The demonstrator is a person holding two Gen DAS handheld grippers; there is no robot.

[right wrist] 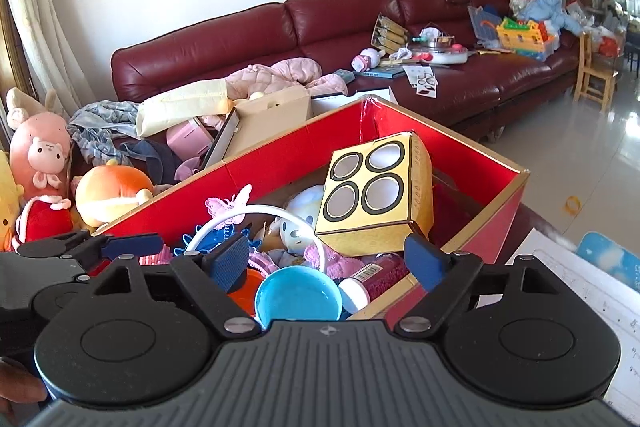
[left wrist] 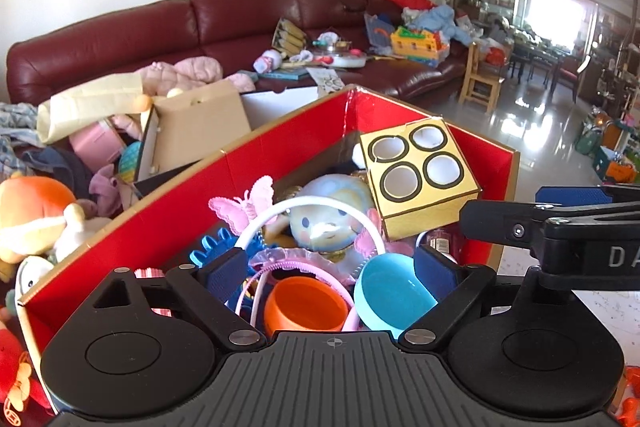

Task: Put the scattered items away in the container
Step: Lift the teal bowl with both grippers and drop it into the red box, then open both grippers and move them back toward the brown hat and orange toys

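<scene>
Left gripper: jaws spread wide, nothing clasped, above red cardboard box.
Right gripper: likewise released, over the box.
Blue plastic bowl: inside box, beside orange plastic cup.
Gold four-holed carton: tilted inside box.

Both pictures are bright and lit by daylight. In the left wrist view, strong light comes in through a window at the upper right, which is washed out white. Glare is seen on the shiny floor below it. Straight lines are bent near the edges, and the upper left corners are dark. Far things look soft.
</scene>
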